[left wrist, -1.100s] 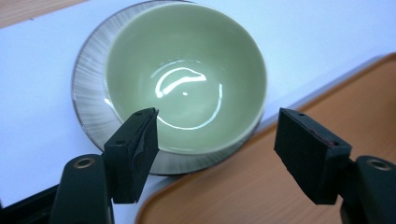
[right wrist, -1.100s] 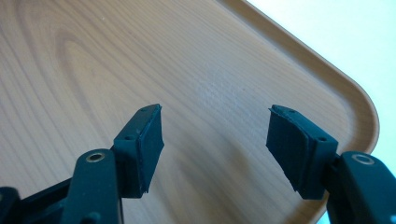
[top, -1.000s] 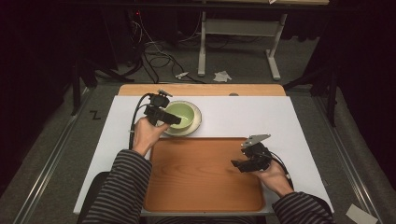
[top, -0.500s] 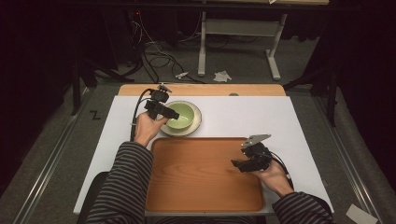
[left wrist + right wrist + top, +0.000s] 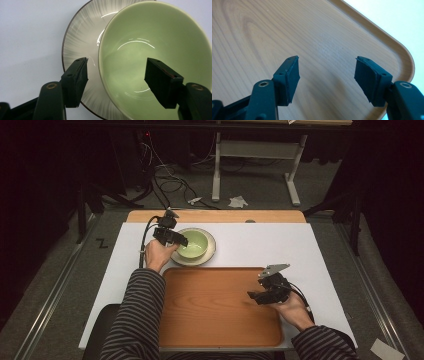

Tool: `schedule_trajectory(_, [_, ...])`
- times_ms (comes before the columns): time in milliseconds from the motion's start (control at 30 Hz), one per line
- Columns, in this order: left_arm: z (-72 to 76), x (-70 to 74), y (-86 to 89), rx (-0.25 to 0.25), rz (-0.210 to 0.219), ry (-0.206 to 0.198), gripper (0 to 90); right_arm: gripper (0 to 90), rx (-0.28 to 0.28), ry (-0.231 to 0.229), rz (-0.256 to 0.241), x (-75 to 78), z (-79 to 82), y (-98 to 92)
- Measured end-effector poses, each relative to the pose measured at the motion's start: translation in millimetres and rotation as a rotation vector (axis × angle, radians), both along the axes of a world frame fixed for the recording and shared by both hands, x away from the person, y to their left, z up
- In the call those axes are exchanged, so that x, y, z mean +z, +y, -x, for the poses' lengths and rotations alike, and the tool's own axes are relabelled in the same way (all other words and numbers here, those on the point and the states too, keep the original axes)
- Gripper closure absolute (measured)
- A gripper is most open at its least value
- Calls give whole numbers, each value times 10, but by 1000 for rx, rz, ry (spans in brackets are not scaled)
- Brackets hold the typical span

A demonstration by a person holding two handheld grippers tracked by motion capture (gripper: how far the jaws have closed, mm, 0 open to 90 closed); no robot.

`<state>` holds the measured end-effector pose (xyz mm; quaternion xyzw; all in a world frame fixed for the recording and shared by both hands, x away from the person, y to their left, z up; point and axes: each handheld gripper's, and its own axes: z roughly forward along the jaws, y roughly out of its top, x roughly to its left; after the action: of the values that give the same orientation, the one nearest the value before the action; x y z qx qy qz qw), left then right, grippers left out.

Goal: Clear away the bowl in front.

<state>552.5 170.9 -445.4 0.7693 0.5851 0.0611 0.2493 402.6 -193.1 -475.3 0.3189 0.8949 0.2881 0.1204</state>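
Bowl [image 5: 193, 243] sat on its plate [image 5: 212, 251] on the counter [image 5: 260, 245]; we judged grasping underway, left hand-held gripper [image 5: 116, 75] spread astride its rim, needing closure next, right hand-held gripper [image 5: 327, 75] spread over tray [image 5: 210, 315].

Lab or recording workspace, not home. Dark room, black surrounds. White-topped bench [image 5: 310, 245] on grey carpeted floor [image 5: 45, 285]. Loose cables [image 5: 165, 180] tangled on floor behind bench. White metal frame legs [image 5: 216, 175] of another bench beyond. Crumpled paper scraps [image 5: 237, 201] on floor. Metal rails [image 5: 47, 305] flank bench.
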Motion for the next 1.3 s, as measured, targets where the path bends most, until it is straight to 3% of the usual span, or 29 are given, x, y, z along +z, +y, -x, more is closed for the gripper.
schedule_trajectory(167, [-54,-66,-31,-2,-25,31,420,378,2,0,3,0,3,3])
schedule_trajectory(367, [-96,-137,-60,-9,-27,58,535,378,1,1,2,0,2,2])
schedule_trajectory(800, [-133,-200,-26,23,-43,87,770,379,5,4,4,-3,3,5])
schedule_trajectory(1067, [-157,-224,2,58,10,80,835,379,5,0,6,-1,4,4])
schedule_trajectory(1300, [-163,-220,-7,56,37,68,844,379,5,0,6,0,5,3])
